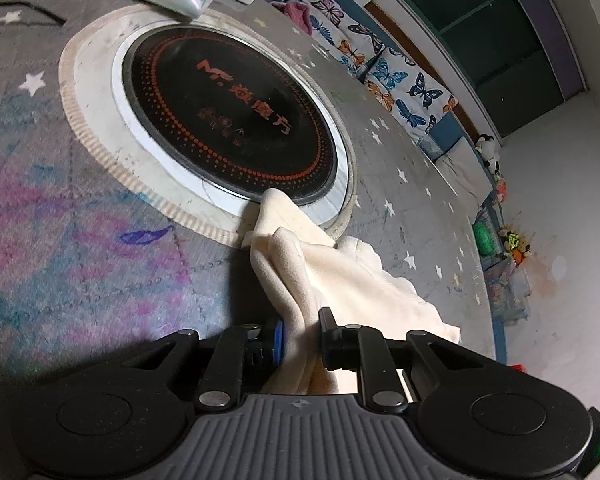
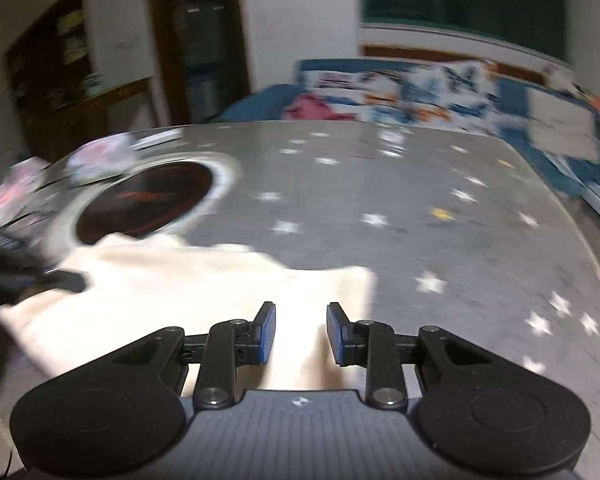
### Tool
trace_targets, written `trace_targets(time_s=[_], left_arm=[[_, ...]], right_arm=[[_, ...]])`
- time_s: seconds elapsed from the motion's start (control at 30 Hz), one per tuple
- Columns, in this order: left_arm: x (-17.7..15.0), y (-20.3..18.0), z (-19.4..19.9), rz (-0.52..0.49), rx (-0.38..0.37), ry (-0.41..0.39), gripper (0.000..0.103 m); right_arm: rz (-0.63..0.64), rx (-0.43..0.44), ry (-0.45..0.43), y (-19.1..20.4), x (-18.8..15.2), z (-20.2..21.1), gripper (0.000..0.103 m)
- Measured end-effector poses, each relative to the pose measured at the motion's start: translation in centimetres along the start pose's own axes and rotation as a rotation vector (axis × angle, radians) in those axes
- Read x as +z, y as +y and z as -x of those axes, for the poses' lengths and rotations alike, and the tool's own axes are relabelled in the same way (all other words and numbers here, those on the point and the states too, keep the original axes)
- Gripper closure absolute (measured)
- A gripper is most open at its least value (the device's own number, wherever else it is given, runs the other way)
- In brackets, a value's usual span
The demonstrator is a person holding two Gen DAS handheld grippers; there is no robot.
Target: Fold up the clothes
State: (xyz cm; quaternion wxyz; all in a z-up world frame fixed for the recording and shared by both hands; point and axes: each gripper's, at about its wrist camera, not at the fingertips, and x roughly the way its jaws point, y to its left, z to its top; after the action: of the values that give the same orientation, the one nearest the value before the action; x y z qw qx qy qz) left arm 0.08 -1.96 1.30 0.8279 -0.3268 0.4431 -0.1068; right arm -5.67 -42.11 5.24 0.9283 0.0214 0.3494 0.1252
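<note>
Left gripper pinches a bunched fold of the cream garment, which trails ahead toward the hob. Right gripper spread, empty, over cloth. Soft, light, floppy; best taken by edges.

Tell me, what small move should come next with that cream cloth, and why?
Probably the right gripper should lower and close on the cloth's near edge. Its jaws stand apart above the cloth with nothing pinched, while the left gripper already pinches a bunched fold. The cloth lies crumpled on the table, so a fold likely needs both ends held.
</note>
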Motion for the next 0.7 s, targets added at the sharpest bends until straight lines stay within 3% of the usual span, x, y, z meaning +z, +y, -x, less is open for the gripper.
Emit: trace_targets(time_s=[0.07, 0.27, 0.33, 0.37, 0.43, 0.7], left_arm=[[0.0, -0.2, 0.0, -0.014, 0.01, -0.002, 0.084], [0.1, -0.8, -0.2, -0.051, 0.036, -0.011, 0.084], [0.1, -1.1, -0.2, -0.066, 0.046, -0.015, 0.084], [0.1, -1.3, -0.2, -0.075, 0.051, -0.017, 0.084], [0.2, -1.8, -0.1, -0.096, 0.06, -0.022, 0.084], [1.0, -6.0, -0.2, -0.23, 0.048, -0.045, 0.085]], right_arm=[[-0.052, -0.018, 0.007, -1.5, -0.2, -0.6, 0.067], [-0.114, 0.017, 0.003, -2.7, -0.7, -1.8, 0.067], [-0.115, 0.03, 0.003, -2.4, -0.5, -2.1, 0.073], [-0.116, 0.037, 0.003, -2.2, -0.5, -2.2, 0.083], [-0.108, 0.04, 0.001, -1.8, -0.3, -2.1, 0.09], [-0.061, -0.005, -0.081, -1.9, 1.3, 1.1, 0.094]])
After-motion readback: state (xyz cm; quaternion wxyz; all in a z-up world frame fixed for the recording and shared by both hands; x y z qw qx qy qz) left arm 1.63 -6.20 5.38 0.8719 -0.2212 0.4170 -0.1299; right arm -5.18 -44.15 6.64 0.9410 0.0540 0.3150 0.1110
